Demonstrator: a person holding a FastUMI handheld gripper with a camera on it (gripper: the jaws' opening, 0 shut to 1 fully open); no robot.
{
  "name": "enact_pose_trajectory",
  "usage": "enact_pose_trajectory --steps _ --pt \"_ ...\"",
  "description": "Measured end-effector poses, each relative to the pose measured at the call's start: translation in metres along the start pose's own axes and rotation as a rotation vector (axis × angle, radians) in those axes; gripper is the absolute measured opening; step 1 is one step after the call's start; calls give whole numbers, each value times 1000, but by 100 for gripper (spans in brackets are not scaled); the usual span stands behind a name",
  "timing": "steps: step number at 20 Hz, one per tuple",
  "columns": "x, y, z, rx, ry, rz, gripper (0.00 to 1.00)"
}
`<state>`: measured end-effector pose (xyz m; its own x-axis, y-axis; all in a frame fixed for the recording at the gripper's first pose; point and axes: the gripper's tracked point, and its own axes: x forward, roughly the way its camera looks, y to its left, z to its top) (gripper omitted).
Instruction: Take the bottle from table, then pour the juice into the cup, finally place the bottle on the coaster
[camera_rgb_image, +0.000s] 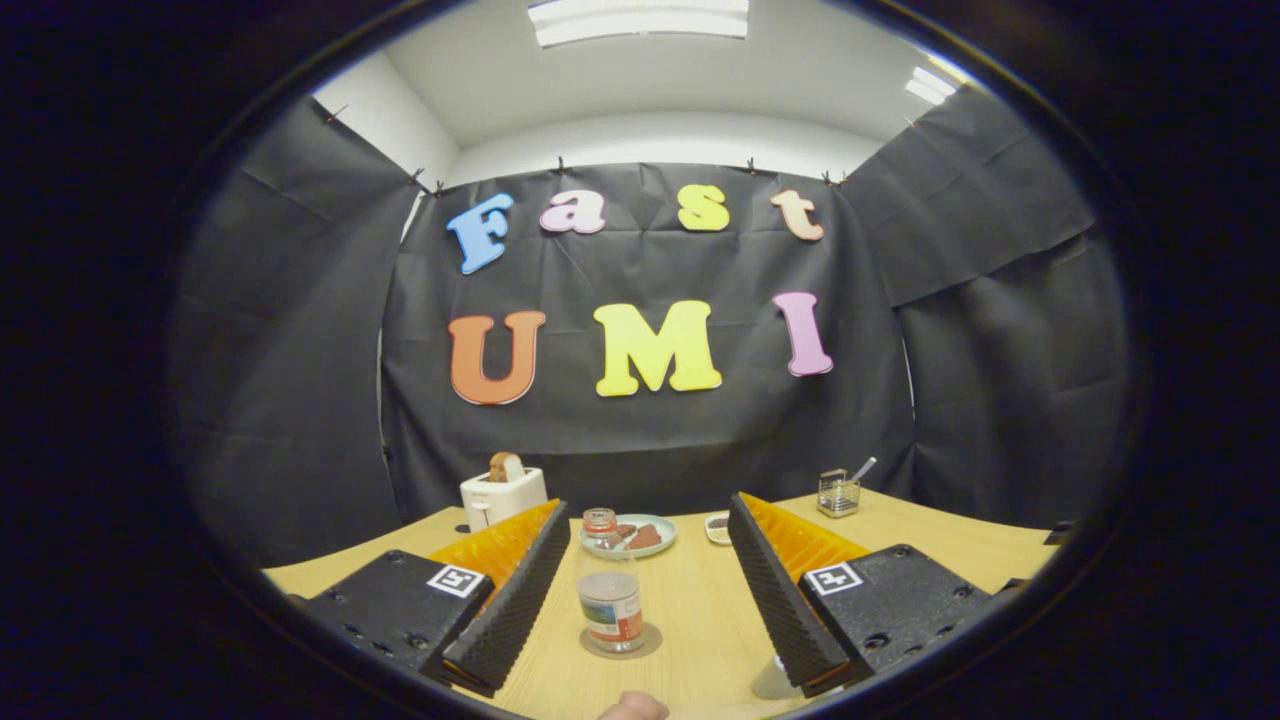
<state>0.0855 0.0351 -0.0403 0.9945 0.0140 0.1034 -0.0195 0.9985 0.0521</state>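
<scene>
Standing on its coaster (622, 642), bottle (610, 590) sits untouched between wide-open fingers (640, 610)

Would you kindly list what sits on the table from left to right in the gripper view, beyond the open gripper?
Toaster → bottle standing on a coaster, between the fingers of the open gripper → plate → small dish → wire holder.

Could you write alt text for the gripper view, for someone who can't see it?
A hand-held gripper is open, its fingers either side of a clear bottle standing on a round coaster on a wooden table. Beyond sit a plate of food, a white toaster and a wire holder.
</scene>
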Motion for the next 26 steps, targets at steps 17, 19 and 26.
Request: enact_pose_trajectory --steps 17,19,26 --pt "-96 -41 108 13 67 -5 100" --pt "-101 -41 109 6 88 -1 100" --pt "-107 -21 109 -51 139 30 100"
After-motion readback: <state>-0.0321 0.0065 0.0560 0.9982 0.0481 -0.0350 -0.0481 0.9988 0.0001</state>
